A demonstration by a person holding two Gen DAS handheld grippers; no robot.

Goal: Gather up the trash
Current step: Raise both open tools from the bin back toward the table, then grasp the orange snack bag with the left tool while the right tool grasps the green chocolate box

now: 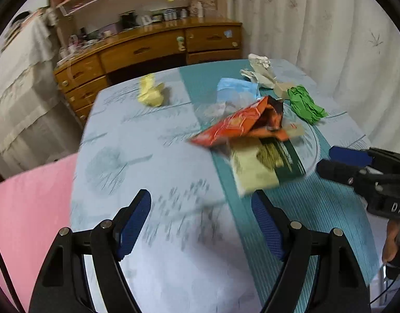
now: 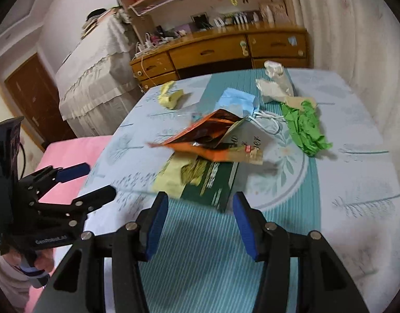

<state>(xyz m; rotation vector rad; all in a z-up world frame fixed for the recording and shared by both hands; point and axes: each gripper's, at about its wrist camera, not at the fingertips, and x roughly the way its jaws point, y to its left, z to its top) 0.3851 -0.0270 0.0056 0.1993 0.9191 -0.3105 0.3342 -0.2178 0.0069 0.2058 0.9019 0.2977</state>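
Note:
Trash lies on the table: an orange snack bag on a green and cream packet, a blue face mask, crumpled green paper, crumpled yellow paper and beige wrappers. My left gripper is open and empty above the cloth, short of the packet. My right gripper is open and empty, close in front of the packet. Each gripper shows in the other's view, right, left.
The table has a blue patterned cloth. A pink cover lies to its left. A wooden desk with drawers and shelves stands behind. A white curtain hangs at the right. A brown door is at far left.

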